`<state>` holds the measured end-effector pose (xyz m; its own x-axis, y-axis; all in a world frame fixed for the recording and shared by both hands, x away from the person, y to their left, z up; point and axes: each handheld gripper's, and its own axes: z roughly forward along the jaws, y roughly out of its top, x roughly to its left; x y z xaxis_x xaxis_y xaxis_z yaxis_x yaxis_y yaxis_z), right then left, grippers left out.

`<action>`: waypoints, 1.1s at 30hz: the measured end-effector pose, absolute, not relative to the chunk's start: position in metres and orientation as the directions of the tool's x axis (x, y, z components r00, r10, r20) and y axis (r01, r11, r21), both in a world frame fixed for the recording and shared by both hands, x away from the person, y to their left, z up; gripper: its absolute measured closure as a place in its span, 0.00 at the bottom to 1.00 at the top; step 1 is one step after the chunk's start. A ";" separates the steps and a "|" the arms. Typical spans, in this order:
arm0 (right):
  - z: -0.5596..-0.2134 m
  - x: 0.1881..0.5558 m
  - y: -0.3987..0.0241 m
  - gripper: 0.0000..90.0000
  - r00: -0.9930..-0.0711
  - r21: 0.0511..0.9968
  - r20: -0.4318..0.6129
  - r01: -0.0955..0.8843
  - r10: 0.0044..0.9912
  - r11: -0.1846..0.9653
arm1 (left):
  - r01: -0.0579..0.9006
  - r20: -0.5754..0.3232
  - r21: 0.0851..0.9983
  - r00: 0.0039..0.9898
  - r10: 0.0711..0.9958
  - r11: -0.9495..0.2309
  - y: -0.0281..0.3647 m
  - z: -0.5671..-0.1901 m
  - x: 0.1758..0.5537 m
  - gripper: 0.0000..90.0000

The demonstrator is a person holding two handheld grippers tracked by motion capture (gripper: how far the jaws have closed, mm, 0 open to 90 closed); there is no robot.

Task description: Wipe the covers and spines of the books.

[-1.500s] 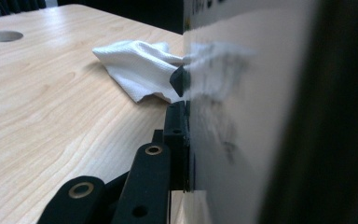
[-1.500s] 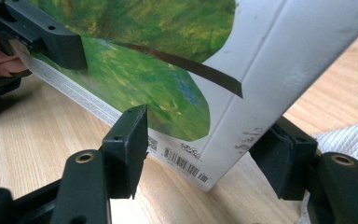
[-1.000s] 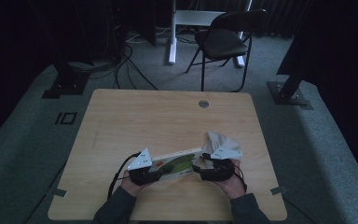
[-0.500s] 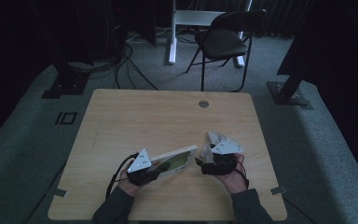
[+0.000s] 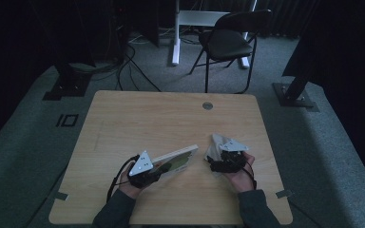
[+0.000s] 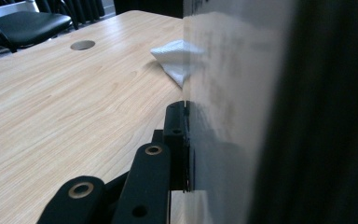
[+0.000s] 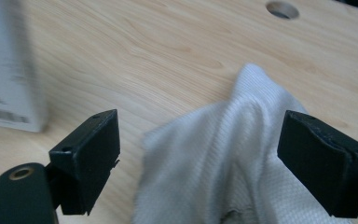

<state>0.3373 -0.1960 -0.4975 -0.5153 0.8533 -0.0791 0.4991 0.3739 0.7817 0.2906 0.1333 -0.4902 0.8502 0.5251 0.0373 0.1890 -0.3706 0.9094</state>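
Observation:
A flat white and green box (image 5: 177,160) is tilted up off the wooden table (image 5: 147,114), and my left gripper (image 5: 158,171) is shut on its near left end. In the left gripper view one black jaw presses flat on the box's face (image 6: 233,93). A crumpled white cloth (image 5: 218,143) lies on the table just right of the box. My right gripper (image 5: 212,162) stands over it. Its jaws have just been opening and now stand wide, with the cloth (image 7: 223,149) loose between the pads (image 7: 93,144) and untouched by them. The box's end (image 7: 9,70) shows at the left there.
A round cable hole (image 5: 207,105) sits at the table's far edge, right of centre. A black folding chair (image 5: 228,40) and cables stand on the floor beyond the table. Tape marks the table's front corners.
My right gripper has pulled away to the right from the box's end, and its jaws have spread off the cloth. The left gripper and box have stayed put.

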 end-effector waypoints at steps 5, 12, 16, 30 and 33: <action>-0.505 0.349 -0.199 0.17 -0.484 0.773 -0.083 0.520 0.871 0.362 | 0.194 0.040 0.905 0.848 0.529 -0.379 0.134 -0.492 0.293 0.87; -0.519 0.364 -0.196 0.25 -0.446 0.731 -0.134 0.559 0.885 0.392 | 0.196 0.043 0.902 0.845 0.532 -0.384 0.134 -0.494 0.293 0.87; -0.522 0.364 -0.196 0.32 -0.443 0.724 -0.129 0.569 0.887 0.390 | 0.197 0.043 0.902 0.845 0.532 -0.385 0.134 -0.494 0.293 0.86; -0.534 0.367 -0.205 0.71 -0.419 0.706 -0.074 0.618 0.905 0.344 | 0.191 0.051 0.901 0.845 0.532 -0.391 0.135 -0.494 0.292 0.87; -0.535 0.367 -0.207 0.83 -0.412 0.700 -0.063 0.630 0.909 0.335 | 0.191 0.051 0.901 0.845 0.532 -0.389 0.135 -0.494 0.291 0.86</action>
<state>0.3669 -0.2068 -0.5347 -0.4120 0.9090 -0.0633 0.6305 0.3345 0.7004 0.2913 0.1348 -0.4943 0.8449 0.5325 0.0511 0.1909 -0.3894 0.9011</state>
